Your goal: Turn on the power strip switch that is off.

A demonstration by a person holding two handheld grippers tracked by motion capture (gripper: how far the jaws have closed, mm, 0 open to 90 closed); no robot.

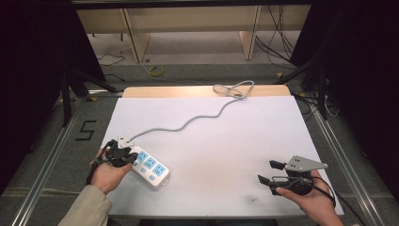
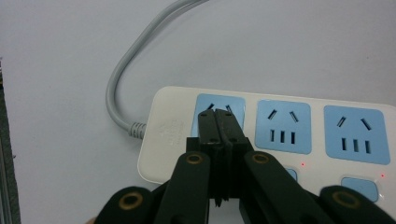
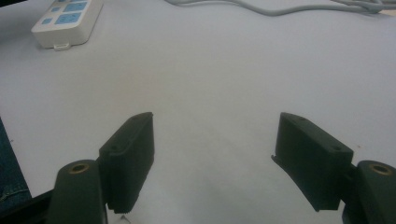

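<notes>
Left hand-held gripper [image 2: 218, 116] is clenched, tips over the power strip [image 1: 149, 166] at the table's [image 1: 226, 141] near-left; right hand-held gripper [image 3: 215, 158] hangs released. The strip looks rigid, light, slick; best gripped across its narrow sides, with its cable [image 1: 188, 121] dragging.

A rectangular table topped with a matte white sheet [image 1: 226, 141] carries everything; a strip of bare light wood [image 1: 188, 91] shows along its far edge at twelve o'clock. Toward eight o'clock lies a white plastic power strip with pale blue socket faces and blue switches [image 1: 149, 167], set diagonally, flat on the sheet. From its upper-left end a grey round cable [image 1: 188, 123] snakes toward one o'clock and ends in a loose coil at the wooden strip. A small dark speck [image 1: 254, 199] marks the sheet near five o'clock.
</notes>
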